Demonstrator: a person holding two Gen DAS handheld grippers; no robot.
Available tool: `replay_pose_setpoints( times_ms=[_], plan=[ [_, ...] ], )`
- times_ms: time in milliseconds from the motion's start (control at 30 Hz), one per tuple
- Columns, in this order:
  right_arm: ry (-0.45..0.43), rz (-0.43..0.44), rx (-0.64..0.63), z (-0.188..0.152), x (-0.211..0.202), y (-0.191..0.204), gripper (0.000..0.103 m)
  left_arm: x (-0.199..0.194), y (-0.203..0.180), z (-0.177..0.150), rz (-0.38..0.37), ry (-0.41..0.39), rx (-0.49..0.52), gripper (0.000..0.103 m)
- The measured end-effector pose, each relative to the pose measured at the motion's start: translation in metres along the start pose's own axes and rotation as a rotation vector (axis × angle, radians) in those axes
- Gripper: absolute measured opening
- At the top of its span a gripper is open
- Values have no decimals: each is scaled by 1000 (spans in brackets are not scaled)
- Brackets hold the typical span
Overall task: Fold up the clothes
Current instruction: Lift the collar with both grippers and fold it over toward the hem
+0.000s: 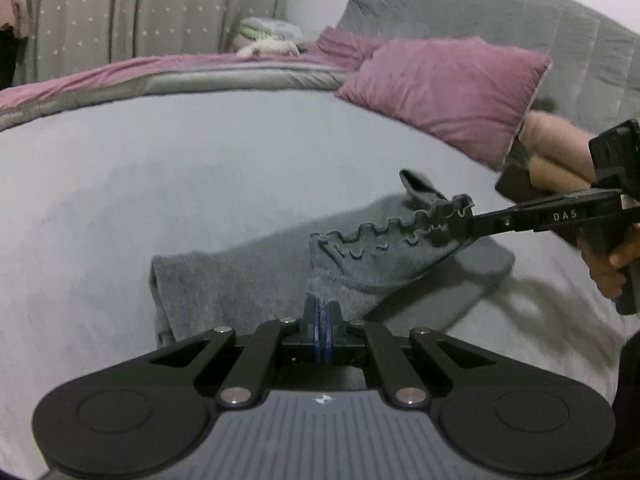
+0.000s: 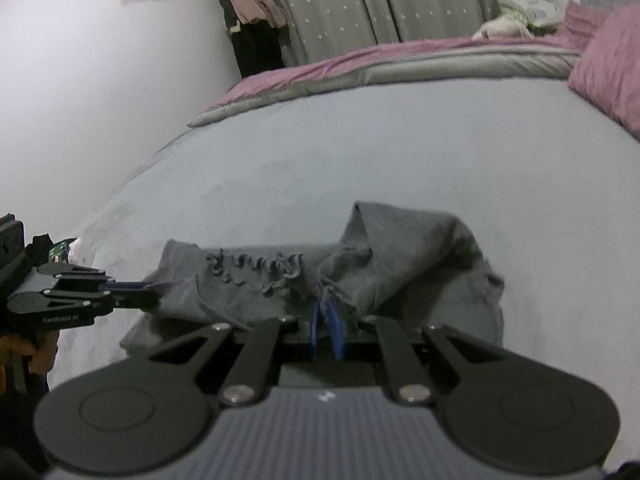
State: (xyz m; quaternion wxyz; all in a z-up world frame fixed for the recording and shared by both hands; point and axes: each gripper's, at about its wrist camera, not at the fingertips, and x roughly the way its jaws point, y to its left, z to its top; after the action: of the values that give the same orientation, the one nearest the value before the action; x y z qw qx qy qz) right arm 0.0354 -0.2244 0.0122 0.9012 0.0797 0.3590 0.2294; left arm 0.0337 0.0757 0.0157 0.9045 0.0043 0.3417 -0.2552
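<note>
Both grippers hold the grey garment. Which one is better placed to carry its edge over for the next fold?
Probably the right gripper: it holds the frilled edge of the grey garment raised off the bed. The left gripper pinches fabric lower.

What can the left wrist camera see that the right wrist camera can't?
Only the left wrist view shows the grey headboard, the whole pink pillow and the hand holding the right gripper.

Only the right wrist view shows clothes hanging by the wall, and the left gripper from the side.

Both show the grey garment with its ruffled edge, pinched by both shut grippers, lying on the pale bed sheet, plus the starry curtain and soft toy.
</note>
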Motion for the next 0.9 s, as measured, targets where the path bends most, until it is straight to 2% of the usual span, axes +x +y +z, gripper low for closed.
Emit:
replay_pose_setpoints(
  times_ms=[200, 367, 533, 600, 667, 733, 900],
  plan=[
    [70, -3, 31, -24, 10, -8, 8, 16, 0, -12, -9, 94, -24, 2],
    [130, -17, 62, -36, 21, -16, 9, 16, 3, -13, -19, 128, -58, 3],
    [133, -10, 87, -37, 17, -20, 16, 10, 8, -11, -44, 144, -120, 7],
    [128, -11, 91, -34, 16, -20, 22, 4, 13, -9, -57, 140, -159, 12],
    [113, -17, 102, -28, 11, -21, 38, -2, 19, -7, -75, 130, -207, 15],
    [95, -19, 116, -21, 6, -22, 46, -7, 25, -5, -88, 111, -253, 20],
    [43, -20, 144, 0, -6, -25, 56, -16, 37, 3, -81, 55, -333, 26]
  ],
)
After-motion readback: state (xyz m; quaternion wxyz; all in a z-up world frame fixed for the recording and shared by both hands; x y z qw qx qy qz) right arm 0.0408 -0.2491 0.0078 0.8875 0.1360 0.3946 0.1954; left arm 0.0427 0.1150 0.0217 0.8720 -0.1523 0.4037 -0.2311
